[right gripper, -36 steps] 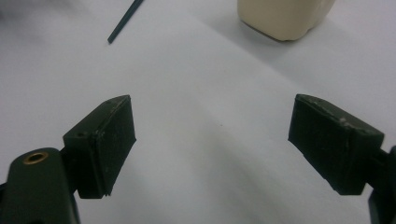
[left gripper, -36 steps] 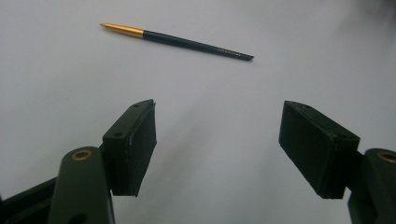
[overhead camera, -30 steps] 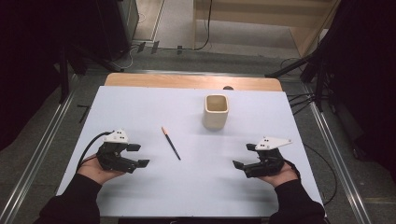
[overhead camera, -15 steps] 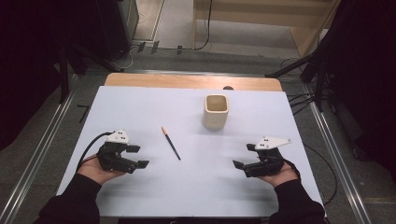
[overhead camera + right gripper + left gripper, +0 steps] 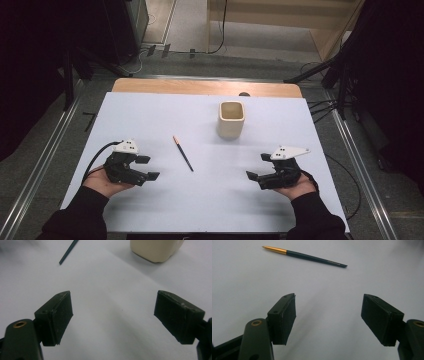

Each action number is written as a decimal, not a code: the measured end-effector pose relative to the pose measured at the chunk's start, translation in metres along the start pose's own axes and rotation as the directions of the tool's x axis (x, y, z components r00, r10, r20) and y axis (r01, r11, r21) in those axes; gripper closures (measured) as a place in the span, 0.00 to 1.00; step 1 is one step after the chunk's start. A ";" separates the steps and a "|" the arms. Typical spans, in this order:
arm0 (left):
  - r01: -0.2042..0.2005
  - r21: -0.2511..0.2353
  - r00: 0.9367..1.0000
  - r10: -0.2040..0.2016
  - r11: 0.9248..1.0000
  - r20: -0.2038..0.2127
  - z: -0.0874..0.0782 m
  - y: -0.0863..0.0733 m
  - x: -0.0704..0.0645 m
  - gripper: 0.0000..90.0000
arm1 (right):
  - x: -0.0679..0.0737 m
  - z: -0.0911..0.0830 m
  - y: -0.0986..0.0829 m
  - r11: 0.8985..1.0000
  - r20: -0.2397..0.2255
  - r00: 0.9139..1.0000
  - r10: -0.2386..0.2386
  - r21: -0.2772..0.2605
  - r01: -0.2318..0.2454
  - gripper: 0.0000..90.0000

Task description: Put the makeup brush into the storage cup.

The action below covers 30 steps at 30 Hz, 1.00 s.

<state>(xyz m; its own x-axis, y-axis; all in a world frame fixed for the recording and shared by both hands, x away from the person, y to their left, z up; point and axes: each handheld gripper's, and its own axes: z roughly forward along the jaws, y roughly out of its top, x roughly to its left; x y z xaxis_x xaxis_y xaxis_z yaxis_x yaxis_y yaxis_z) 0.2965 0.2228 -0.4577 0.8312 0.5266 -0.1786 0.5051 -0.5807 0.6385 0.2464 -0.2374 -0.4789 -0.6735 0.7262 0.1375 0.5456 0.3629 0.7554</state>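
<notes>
Two grippers, left [image 5: 147, 168] and right [image 5: 257, 166], are resting with fingers spread near the desk's [image 5: 150, 115] front edge; next, probably reaching for the pencil [image 5: 183, 153].

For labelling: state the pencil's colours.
Dark green pencil with a gold end, clearest in the left gripper view.

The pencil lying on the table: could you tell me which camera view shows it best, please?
The left gripper view: the whole pencil lies close, its gold end and dark shaft sharp. The high view shows it whole but small, between both grippers. The right gripper view catches just its dark tip at the top edge.
</notes>
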 end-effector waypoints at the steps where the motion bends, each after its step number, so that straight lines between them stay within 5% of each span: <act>1: 0.000 -0.001 1.000 0.000 1.000 0.000 0.000 0.000 0.000 0.32 | 0.000 0.000 0.000 1.000 0.001 1.000 0.000 0.002 0.000 0.18; 30: 0.000 0.005 1.000 0.000 1.000 0.009 0.001 0.000 0.000 0.31 | 0.005 0.016 0.014 0.998 -0.043 0.998 -0.053 -0.020 0.053 0.18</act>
<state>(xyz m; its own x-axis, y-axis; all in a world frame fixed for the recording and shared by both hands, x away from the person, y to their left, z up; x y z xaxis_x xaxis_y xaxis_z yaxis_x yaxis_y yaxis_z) 0.2970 0.2222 -0.4583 0.8330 0.5213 -0.1854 0.5066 -0.5838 0.6345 0.2585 -0.2190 -0.4775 -0.7225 0.6801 0.1244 0.4992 0.3887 0.7744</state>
